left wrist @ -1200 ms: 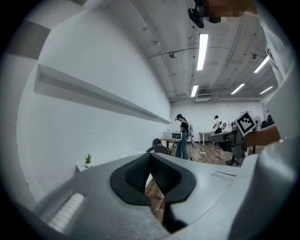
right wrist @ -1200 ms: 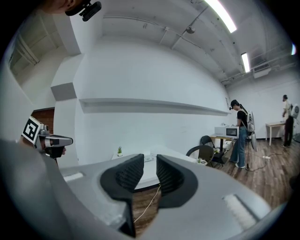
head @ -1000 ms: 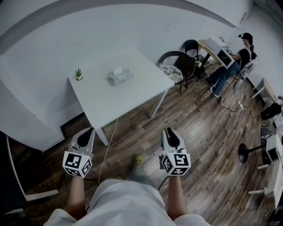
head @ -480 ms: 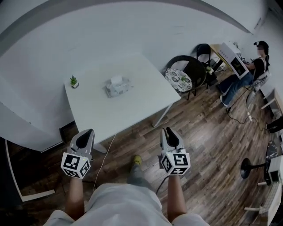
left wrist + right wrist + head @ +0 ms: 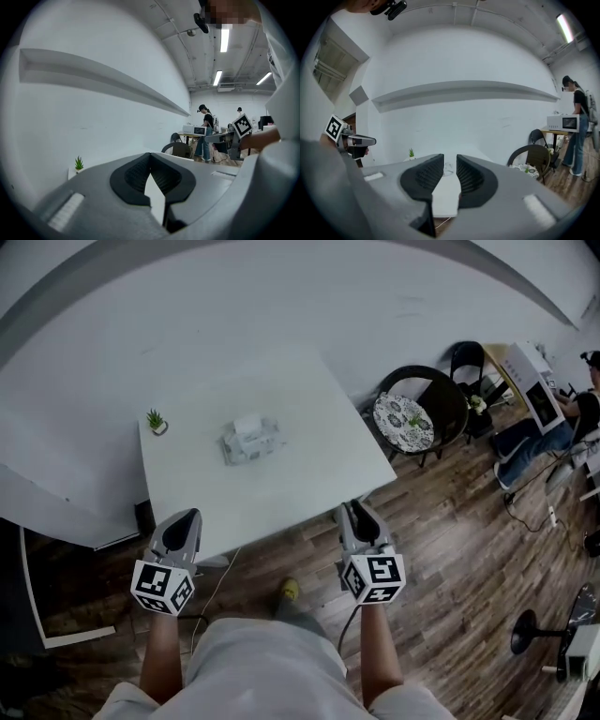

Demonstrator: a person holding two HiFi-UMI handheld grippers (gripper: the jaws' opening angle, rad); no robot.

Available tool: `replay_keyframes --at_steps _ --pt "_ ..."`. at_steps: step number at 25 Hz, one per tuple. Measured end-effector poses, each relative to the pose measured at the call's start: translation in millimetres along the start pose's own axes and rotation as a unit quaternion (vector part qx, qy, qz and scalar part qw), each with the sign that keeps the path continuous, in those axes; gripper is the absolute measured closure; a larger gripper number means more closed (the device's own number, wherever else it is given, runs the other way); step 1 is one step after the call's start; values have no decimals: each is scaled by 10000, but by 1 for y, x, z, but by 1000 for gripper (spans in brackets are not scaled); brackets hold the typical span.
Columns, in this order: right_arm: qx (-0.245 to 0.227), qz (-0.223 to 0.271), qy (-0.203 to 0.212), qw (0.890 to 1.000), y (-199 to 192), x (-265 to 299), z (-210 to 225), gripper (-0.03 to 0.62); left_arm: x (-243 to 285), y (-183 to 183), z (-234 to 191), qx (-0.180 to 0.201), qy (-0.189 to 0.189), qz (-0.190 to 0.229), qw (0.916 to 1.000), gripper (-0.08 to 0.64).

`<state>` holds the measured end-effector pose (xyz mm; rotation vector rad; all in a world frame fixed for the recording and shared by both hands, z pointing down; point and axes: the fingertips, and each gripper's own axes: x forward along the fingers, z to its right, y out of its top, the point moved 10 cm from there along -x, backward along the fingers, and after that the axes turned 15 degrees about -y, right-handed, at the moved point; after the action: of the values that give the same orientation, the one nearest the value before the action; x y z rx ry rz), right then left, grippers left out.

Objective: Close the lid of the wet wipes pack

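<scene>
— Where's the pack?
— The pale, soft wet wipes pack (image 5: 251, 439) lies mid-way on the white square counter (image 5: 309, 474), well apart from both our grippers. There's a white bit on its top, too small to read the lid. A small green potted plant (image 5: 156, 420) sits near the far-left corner.
— Jaws?
— Our left gripper (image 5: 184, 518): jaws pressed together at the tips, nothing btwn. Our right gripper (image 5: 354, 512): jaws a narrow gap apart, empty; we see the counter thru it. Both are at the counter's near edge.

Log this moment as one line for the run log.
stage: before contact | left gripper: shut, empty | right gripper: open, empty | pale rectangular wet wipes pack: on white square table, untouched
</scene>
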<state>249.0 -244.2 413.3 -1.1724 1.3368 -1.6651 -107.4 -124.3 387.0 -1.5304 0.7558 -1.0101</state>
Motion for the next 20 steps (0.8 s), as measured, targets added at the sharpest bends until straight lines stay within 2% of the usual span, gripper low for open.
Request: replay_keyframes --at_steps 3,11,20 --pt "-20 -37 205 9998 4 23 9 502 20 5 0 54 69 -80 9999 554" --pt "-119 -142 563 9982 8 67 8 503 48 4 -18 -89 205 -164 9996 554" --pt "-347 -314 694 9965 15 127 -19 502 71 -5 -76 -257 270 -178 9991 554"
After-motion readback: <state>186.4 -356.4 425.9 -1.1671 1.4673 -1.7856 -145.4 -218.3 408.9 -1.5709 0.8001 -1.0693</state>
